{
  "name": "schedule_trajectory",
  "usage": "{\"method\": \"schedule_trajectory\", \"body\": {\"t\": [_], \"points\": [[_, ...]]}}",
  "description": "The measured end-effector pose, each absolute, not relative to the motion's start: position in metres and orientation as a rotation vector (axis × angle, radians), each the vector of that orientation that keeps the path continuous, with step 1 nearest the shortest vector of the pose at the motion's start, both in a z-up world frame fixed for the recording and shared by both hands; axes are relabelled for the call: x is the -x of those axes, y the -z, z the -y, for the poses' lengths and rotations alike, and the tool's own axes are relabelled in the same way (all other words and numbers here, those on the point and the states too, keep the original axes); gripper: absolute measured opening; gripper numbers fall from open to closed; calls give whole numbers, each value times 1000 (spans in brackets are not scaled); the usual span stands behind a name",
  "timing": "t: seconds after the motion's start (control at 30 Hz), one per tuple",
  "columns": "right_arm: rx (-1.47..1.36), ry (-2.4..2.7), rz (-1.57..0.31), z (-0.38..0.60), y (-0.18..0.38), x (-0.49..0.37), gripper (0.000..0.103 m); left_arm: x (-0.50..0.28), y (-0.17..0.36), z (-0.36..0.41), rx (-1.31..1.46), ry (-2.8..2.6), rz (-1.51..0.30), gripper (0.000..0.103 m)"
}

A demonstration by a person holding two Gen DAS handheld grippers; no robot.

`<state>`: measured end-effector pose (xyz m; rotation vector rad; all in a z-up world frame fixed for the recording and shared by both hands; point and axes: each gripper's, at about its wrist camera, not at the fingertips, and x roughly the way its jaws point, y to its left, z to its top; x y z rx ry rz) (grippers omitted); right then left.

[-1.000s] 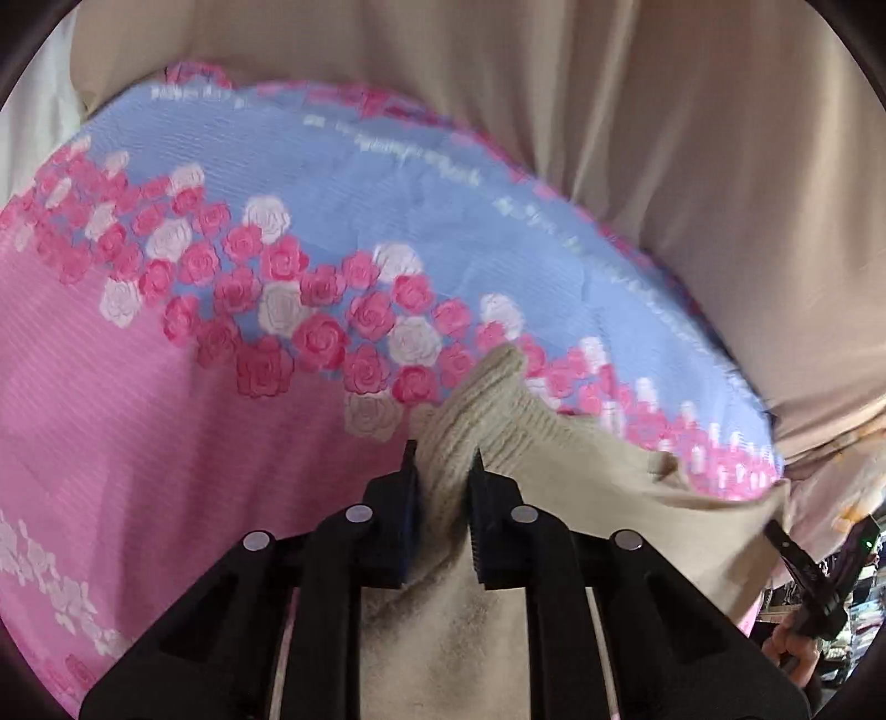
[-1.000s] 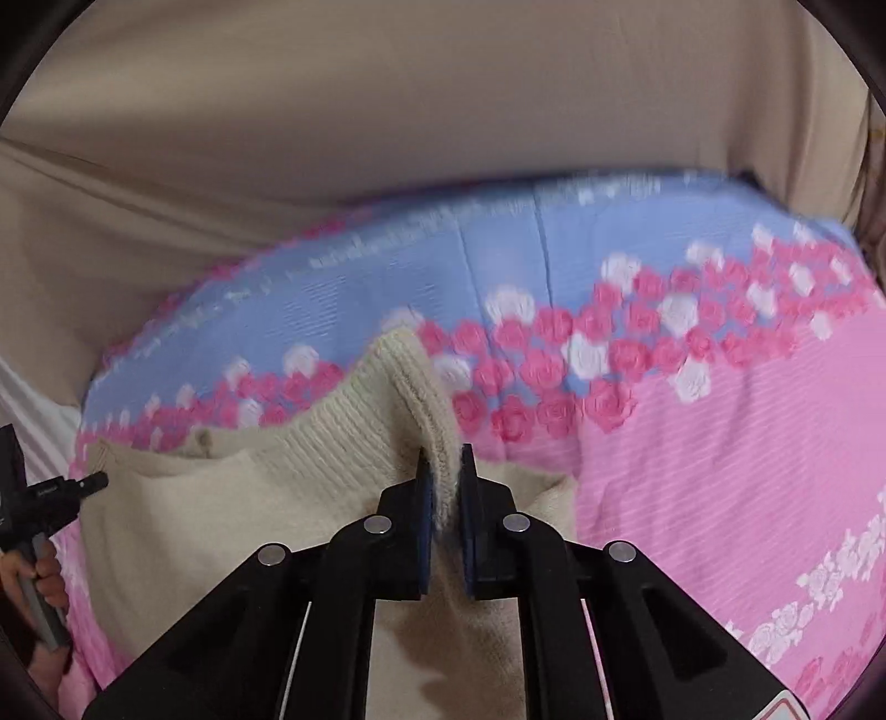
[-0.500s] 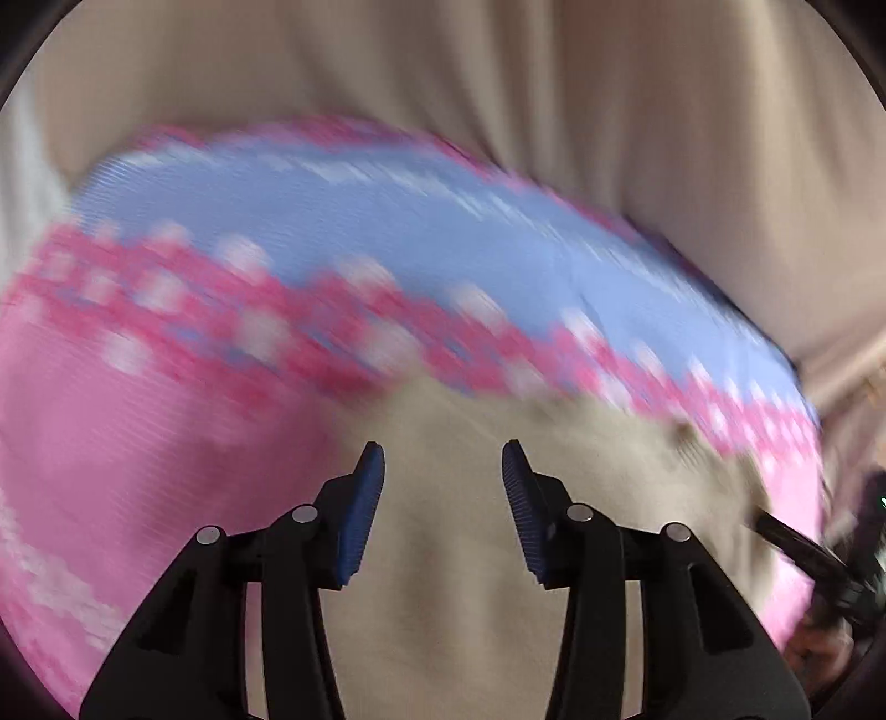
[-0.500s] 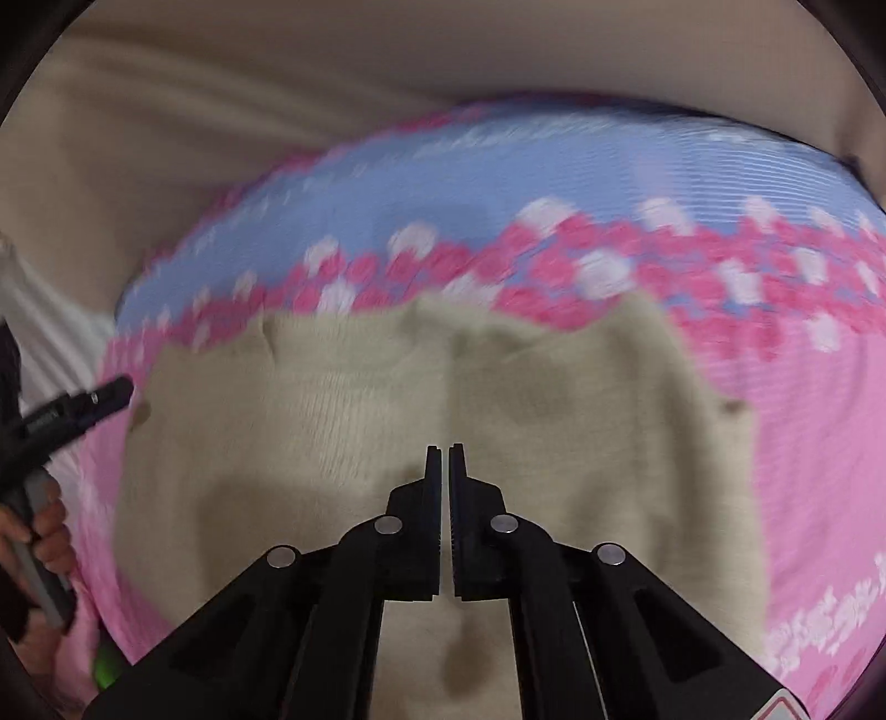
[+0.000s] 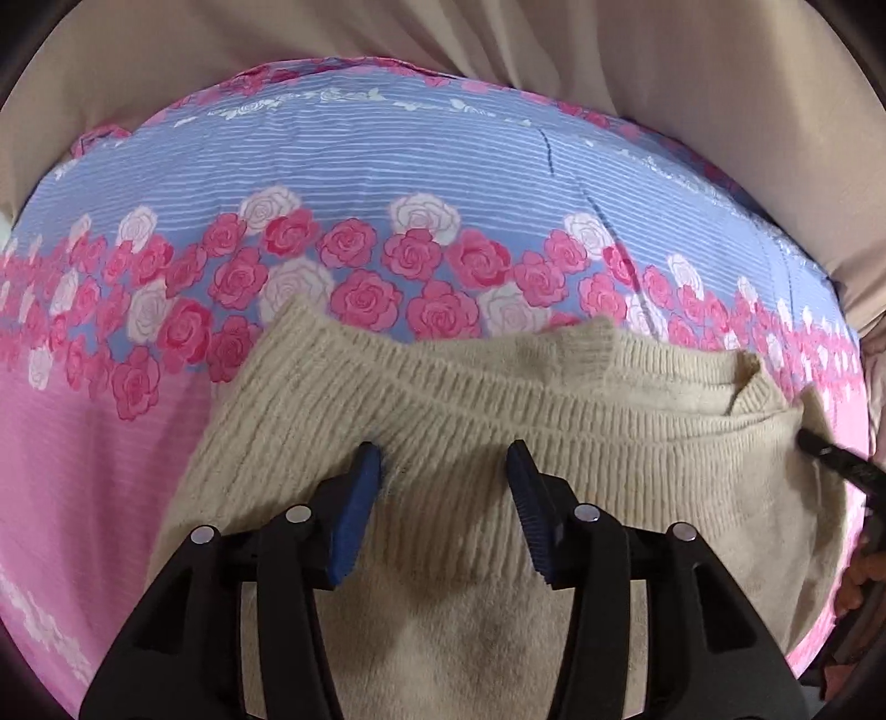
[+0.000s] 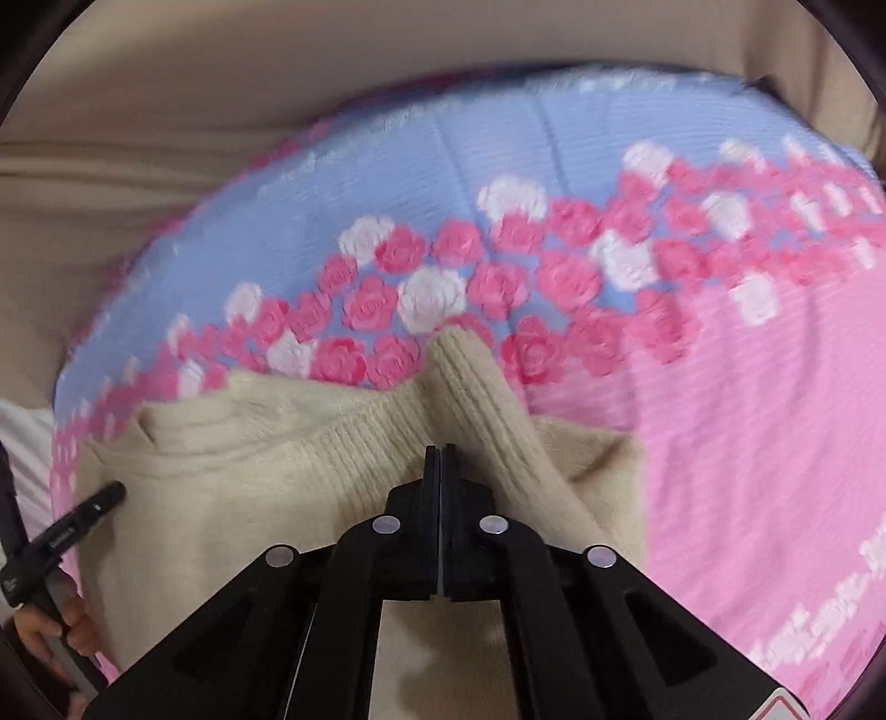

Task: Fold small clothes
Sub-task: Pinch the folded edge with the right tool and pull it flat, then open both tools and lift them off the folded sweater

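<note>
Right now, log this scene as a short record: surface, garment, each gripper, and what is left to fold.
surface: floral sheet, blue band above roses, pink below
garment: beige knit sweater lying on the sheet
left gripper: open over the ribbed hem, jaws just been opening, nothing pinched
right gripper: shut, above the sweater; whether it pinches knit cannot be told
sleeve: raised ridge beside the right gripper, not yet flat
backdrop: tan cloth

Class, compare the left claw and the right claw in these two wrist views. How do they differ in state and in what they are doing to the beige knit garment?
The left claw stands open, having just been widening, with nothing pinched; the right claw is shut. The left sits over the flat ribbed band of the beige knit garment; the right sits beside a raised ribbed fold. Both are black and point down at the garment on the rose-print sheet.
</note>
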<state>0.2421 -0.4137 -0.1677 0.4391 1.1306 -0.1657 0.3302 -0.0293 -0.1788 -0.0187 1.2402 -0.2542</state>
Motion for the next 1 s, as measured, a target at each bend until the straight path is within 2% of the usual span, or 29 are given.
{"method": "schedule_trajectory", "body": {"t": [0.07,0.17,0.23,0.33,0.4,0.43,0.53,0.67,0.8,0.9,0.97,1.0], "points": [[-394,162,-1133,403,161,-229,9,-322,166,27,44,269,-1225,47],[-339,203,-1261,395,200,-221,7,-304,143,21,50,263,-1204,54],[-390,219,-1212,403,188,-206,4,-290,135,25,9,255,-1193,54],[-396,198,-1132,393,154,-187,8,-266,126,28,-40,237,-1195,55],[-362,174,-1137,383,146,-178,9,-252,121,27,-36,242,-1194,63],[-346,172,-1145,379,149,-173,9,-245,119,26,-37,236,-1192,67],[-389,195,-1208,387,170,-149,9,-222,116,23,-48,227,-1191,68],[-468,196,-1178,395,181,-129,2,-197,116,22,-58,219,-1199,68],[-455,196,-1108,389,148,-109,12,-177,118,19,-92,195,-1208,69],[-371,210,-1170,385,165,-103,23,-167,124,10,-82,169,-1218,71],[-390,218,-1190,390,175,-94,17,-163,133,2,-79,134,-1240,71],[-405,215,-1169,390,168,-88,18,-161,136,-1,-76,121,-1247,71]]}}
